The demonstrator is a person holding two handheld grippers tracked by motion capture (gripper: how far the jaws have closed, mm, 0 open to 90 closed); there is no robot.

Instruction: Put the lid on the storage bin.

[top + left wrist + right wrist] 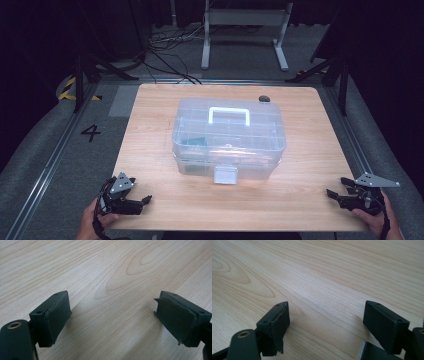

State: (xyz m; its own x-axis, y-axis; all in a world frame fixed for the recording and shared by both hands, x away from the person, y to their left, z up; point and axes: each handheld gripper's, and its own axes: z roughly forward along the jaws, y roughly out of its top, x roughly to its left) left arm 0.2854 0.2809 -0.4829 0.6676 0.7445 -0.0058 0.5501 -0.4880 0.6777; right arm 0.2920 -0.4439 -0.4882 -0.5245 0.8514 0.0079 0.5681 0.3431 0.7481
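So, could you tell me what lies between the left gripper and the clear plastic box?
Only bare wooden table, seen in the high view.

A black "4" is marked on the floor (pixel 91 132).

Clear storage box (pixel 229 137) blocks surface (pixel 150 115) centre; bare lanes left, right and near it; small dark knob (pixel 264 98) at far edge.

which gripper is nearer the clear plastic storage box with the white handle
Left. The left gripper rests off the clear plastic storage box's near-left corner; the right gripper lies farther off, right.
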